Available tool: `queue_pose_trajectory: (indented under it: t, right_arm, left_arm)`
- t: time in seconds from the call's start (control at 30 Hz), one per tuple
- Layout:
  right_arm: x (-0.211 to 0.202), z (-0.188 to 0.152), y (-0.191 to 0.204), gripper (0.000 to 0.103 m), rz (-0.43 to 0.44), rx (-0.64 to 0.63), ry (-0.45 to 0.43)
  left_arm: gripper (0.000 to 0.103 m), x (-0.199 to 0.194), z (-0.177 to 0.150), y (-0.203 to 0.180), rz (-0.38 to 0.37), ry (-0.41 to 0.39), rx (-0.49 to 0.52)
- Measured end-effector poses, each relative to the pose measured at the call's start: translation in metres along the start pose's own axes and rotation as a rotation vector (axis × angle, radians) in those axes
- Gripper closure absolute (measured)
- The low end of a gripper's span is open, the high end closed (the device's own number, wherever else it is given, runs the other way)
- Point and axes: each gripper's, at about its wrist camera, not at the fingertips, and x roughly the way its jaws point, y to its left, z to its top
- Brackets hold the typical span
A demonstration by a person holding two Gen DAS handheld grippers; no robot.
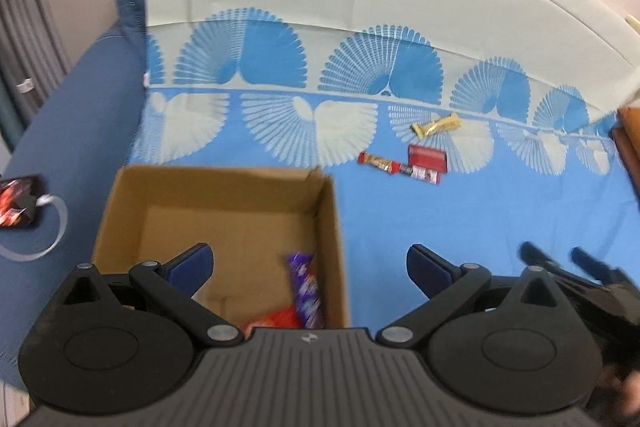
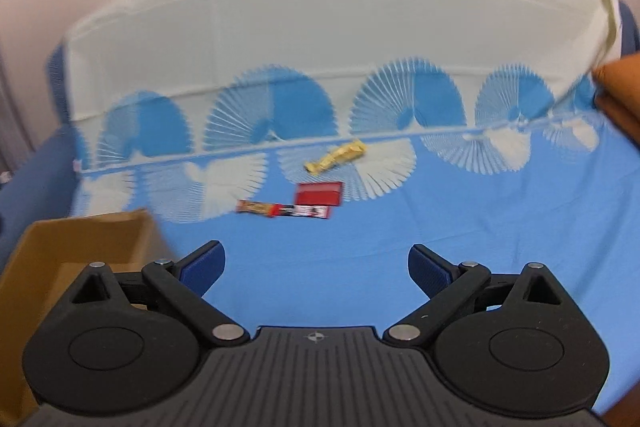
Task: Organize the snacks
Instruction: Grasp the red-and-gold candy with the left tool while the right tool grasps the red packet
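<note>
Ahead of both tongs, 3 snacks lie on the blue patterned cloth (image 2: 400, 267): a gold wrapper (image 2: 336, 157), a red packet (image 2: 319, 194) and a long bar (image 2: 282, 209) touching the packet's near edge. The right tongs (image 2: 316, 267) stand wide open and empty, facing the bar almost head-on, its long axis running left to right across the jaws; this hand looks the nearer. The left tongs (image 1: 308, 269) also gape empty over the cardboard box (image 1: 120, 195), which holds a purple wrapper (image 1: 306, 287) and a red one (image 1: 276, 319)
</note>
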Motion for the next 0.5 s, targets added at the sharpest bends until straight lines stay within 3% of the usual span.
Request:
queue_pose_trajectory:
  t: [0.27,0.5]
  right_arm:
    - [0.208,0.046,-0.042,0.004,-0.010,0.123,0.151]
    - [0.339,0.058,-0.023,0.004,-0.036,0.175,0.248]
  left_arm:
    - [0.000,0.075,0.060,-0.024,0.045,0.003,0.019]
    - [0.000,0.128,0.081,-0.023,0.075,0.031,0.031]
